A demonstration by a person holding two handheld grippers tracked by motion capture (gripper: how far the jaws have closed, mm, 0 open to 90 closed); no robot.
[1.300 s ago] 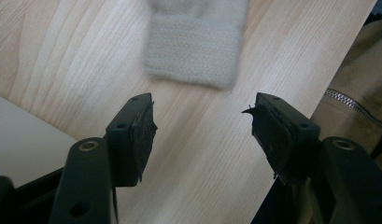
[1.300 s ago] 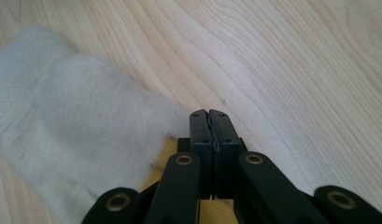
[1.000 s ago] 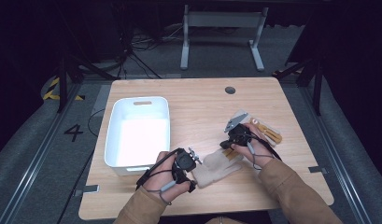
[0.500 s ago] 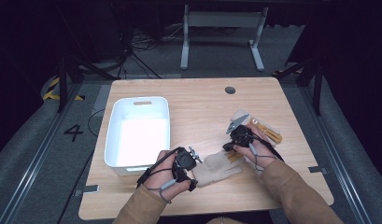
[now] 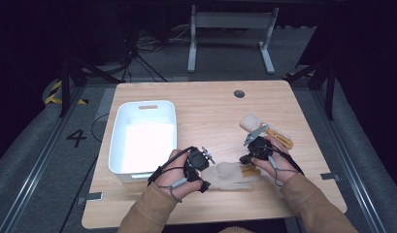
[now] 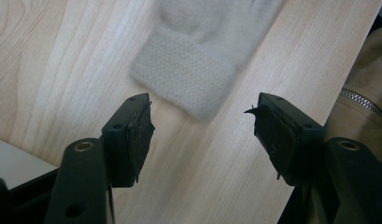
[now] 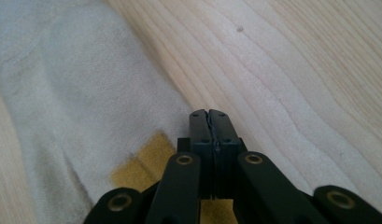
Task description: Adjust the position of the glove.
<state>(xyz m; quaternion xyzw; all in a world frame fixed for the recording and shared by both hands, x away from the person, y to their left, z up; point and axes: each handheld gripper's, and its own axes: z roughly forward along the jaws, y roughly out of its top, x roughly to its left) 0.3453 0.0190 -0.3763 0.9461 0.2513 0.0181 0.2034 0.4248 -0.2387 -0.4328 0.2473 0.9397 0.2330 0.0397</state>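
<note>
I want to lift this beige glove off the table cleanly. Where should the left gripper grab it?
Probably the ribbed cuff: it is the glove's thickest edge, lying flat just ahead of the open left gripper. Come straight forward and down, one jaw on each side of the cuff.

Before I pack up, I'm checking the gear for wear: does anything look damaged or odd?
The left gripper has open jaws, and their pads look frayed and ragged at the edges. The beige glove lies flat on the table, and nothing there stands out.
</note>
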